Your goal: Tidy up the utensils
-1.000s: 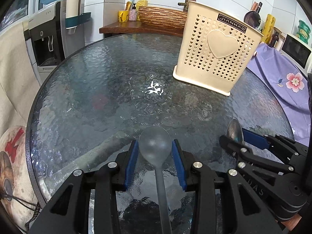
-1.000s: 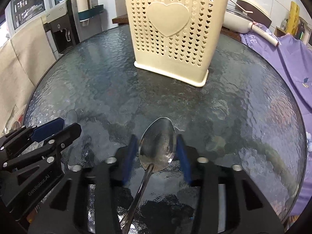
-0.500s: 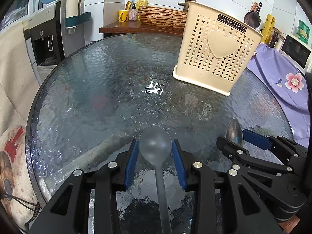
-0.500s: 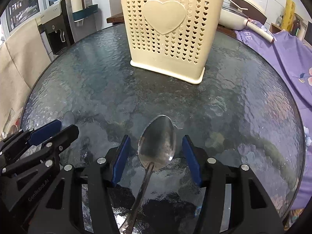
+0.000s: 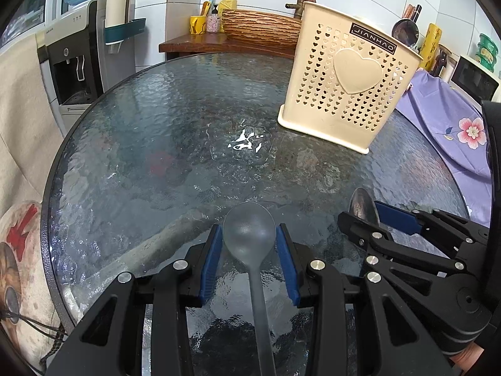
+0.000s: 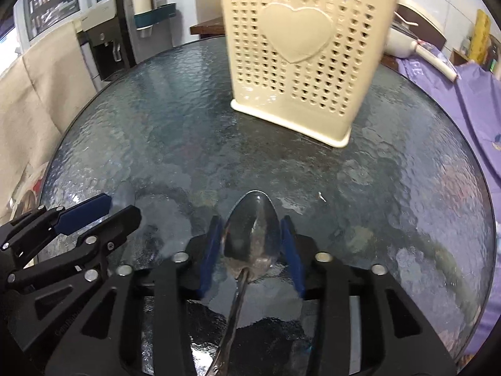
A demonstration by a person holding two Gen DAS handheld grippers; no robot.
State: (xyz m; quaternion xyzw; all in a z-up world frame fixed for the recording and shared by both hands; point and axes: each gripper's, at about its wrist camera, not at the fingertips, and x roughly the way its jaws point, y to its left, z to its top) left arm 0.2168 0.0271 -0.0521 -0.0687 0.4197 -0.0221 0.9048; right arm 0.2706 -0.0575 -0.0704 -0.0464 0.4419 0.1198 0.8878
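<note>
1. The left gripper (image 5: 249,258) has its blue-padded fingers (image 5: 210,260) clamped on the bowl of a translucent grey plastic spoon (image 5: 250,235), near the desk's (image 5: 156,131) near edge.
2. The right gripper (image 6: 252,247) has its fingers (image 6: 291,250) closed on a shiny metal spoon (image 6: 250,235).
3. The cream perforated plastic holder (image 6: 300,62) stands toward the far edge.
4. Risk: gripped by rounded bowls, either spoon could pivot or slip out, and its handle could miss the holder's opening.

Both spoon handles (image 5: 261,329) run off frame.
</note>
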